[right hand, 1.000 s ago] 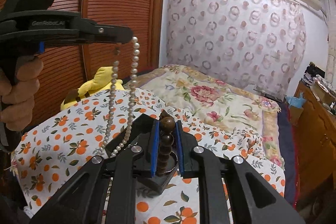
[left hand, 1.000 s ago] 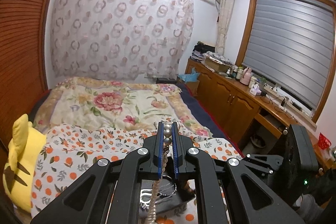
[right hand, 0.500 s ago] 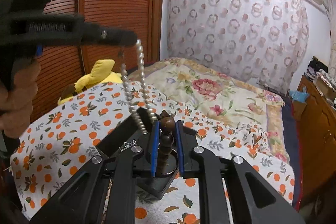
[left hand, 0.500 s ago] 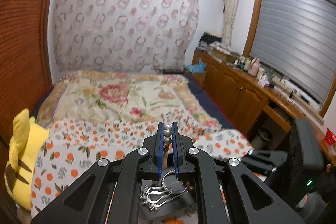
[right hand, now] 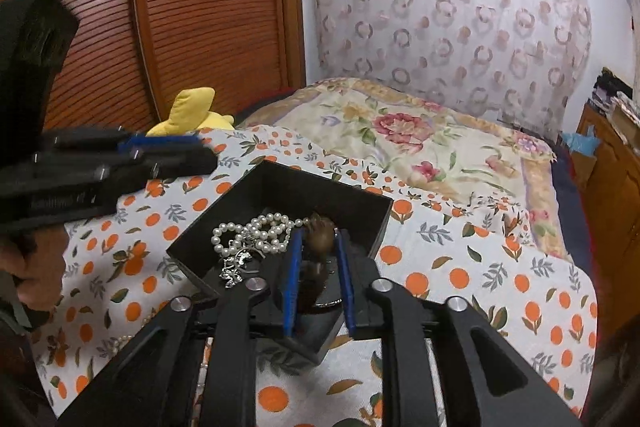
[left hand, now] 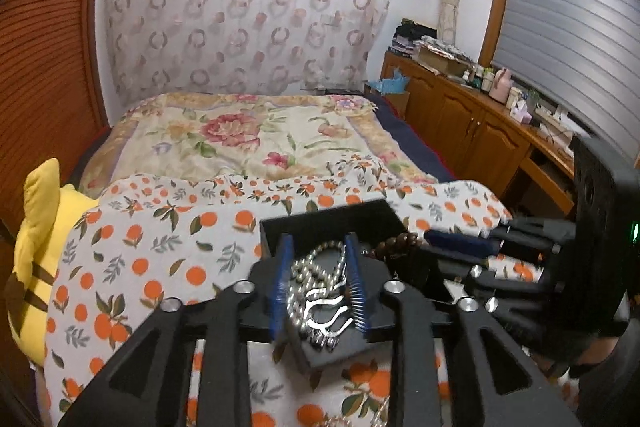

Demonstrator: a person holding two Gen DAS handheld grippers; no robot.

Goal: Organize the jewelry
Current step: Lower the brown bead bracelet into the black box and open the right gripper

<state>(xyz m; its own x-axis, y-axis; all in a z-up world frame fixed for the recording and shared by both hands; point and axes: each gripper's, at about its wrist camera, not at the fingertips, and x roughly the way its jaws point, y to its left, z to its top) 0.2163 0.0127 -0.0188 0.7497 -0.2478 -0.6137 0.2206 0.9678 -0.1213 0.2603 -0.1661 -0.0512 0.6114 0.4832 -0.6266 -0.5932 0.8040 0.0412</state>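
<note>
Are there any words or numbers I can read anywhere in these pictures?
No words or numbers read clearly.
Left gripper: pale lettering on its side, too blurred to read.
Bottles and boxes on the wooden counter: labels too small to read.
Black box with the pearl necklace: no writing shows.

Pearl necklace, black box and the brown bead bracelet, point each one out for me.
pearl necklace (right hand: 256, 233), right wrist view, on the coiled strand in the box.
black box (right hand: 320, 189), right wrist view, on its far inner wall.
brown bead bracelet (right hand: 320, 237), right wrist view, on the top bead.
</note>
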